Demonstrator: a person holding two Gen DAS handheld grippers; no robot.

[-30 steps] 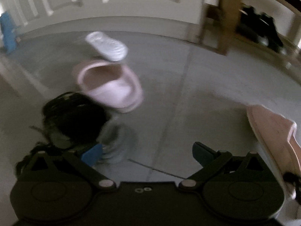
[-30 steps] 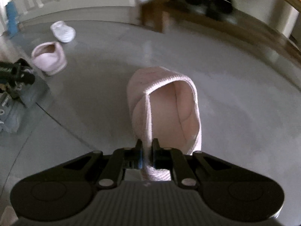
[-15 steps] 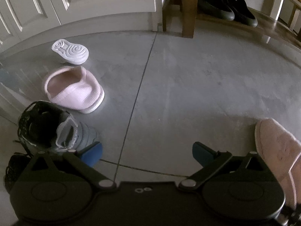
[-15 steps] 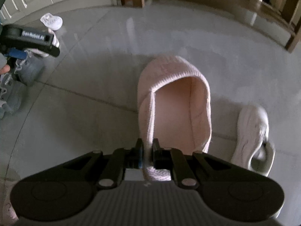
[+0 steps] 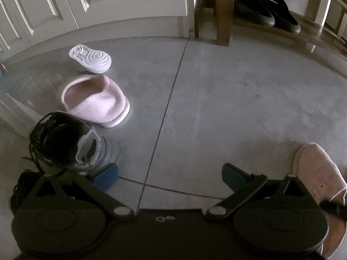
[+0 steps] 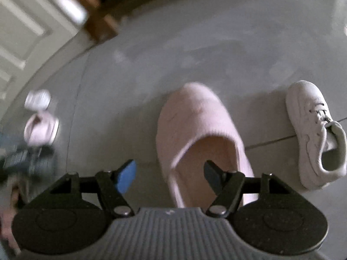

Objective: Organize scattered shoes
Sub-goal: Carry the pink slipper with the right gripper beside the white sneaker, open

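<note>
**Pink slipper let go beside white sneaker**

Right gripper [image 6: 170, 174]: jaws have just been opening, spread wide, one finger over the pink slipper's [image 6: 195, 130] opening, pads clear of it. Slipper lies on the floor, white sneaker [image 6: 312, 134] just beside. Risk: lifting away could snag the collar and skew it.

Left gripper [image 5: 170, 176]: jaws open, empty. Black-and-grey shoe [image 5: 65, 143] near; second pink slipper [image 5: 95, 101] beyond, then an overturned white shoe [image 5: 90, 58]. Shelf [image 5: 271, 28] farthest, black pair on it.

Bare floor [image 5: 227, 99] ahead; pink slipper [image 5: 95, 99], grey sneaker [image 5: 95, 149] crowd left
</note>
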